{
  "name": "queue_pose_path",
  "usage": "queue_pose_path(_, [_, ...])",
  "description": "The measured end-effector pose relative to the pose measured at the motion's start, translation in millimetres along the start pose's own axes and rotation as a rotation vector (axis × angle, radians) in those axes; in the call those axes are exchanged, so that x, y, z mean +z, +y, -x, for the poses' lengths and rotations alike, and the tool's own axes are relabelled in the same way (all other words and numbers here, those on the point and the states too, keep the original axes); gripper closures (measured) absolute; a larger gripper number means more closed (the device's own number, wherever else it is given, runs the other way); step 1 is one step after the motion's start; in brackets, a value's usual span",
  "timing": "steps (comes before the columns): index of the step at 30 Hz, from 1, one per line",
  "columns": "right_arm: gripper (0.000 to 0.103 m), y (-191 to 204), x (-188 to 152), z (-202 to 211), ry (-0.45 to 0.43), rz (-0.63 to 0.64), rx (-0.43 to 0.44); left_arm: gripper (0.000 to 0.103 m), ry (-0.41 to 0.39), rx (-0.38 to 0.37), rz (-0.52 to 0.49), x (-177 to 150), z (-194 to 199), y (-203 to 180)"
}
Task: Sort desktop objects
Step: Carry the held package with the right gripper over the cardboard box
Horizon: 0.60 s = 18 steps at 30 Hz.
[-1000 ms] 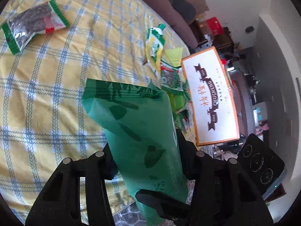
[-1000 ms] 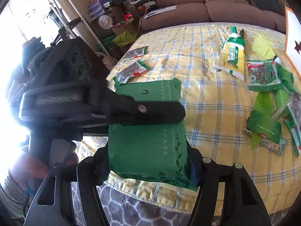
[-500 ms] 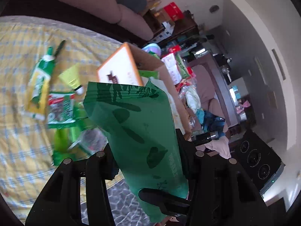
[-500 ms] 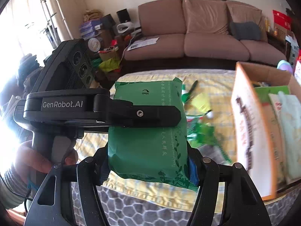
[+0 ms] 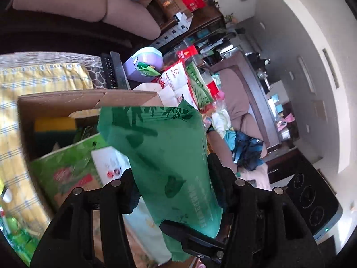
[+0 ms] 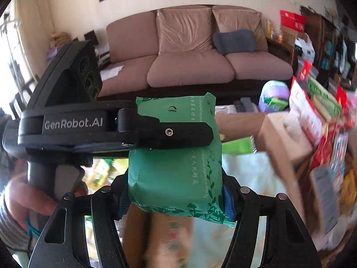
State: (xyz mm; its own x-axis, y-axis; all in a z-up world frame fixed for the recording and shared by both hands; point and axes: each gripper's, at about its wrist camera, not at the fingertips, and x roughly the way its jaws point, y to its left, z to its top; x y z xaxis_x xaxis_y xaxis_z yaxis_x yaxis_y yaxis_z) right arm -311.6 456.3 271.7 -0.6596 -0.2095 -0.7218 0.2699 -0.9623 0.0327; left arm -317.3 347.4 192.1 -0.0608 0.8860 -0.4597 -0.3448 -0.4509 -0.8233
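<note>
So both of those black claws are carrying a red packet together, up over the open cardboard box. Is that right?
Nearly. The packet is green, not red, as both wrist views show. Both the left gripper and the right gripper have it between their fingers, the left's jaws opening, above the cardboard box.

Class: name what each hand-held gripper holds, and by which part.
Both grip one green wipes pack: the right hand-held gripper across its near end, the left hand-held gripper, jaws opening, across its middle.

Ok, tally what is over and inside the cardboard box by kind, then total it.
Green soft pack between both grippers, left jaws opening, right: 1
Yellow and green sponge: 1
Green printed carton: 1
White carton: 1
Total: 4
</note>
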Motion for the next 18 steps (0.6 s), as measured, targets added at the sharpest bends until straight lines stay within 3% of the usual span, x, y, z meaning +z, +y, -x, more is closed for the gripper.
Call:
queue_pose_path(3, [0.037, -13, 4, -18, 0.071, 0.147, -0.037, 0.048, 0.007, -0.005, 0.028, 15, -21, 16])
queue_pose_path(5, [0.037, -25, 7, -33, 0.096, 0.134, -0.045, 0.047, 0.012, 0.032, 0.021, 22, -37, 21])
queue_pose_path(9, [0.037, -48, -5, -49, 0.097, -0.074, -0.036, 0.048, 0.074, 0.118, -0.021, 30, -63, 21])
queue_pose_path(13, [0.038, -73, -24, -47, 0.076, -0.312, -0.016, 0.047, 0.087, 0.158, -0.068, 26, -75, 17])
queue_pose_path(18, [0.038, -85, -39, -39, 0.028, -0.516, -0.064, 0.045, 0.005, 0.209, -0.058, 27, -49, 17])
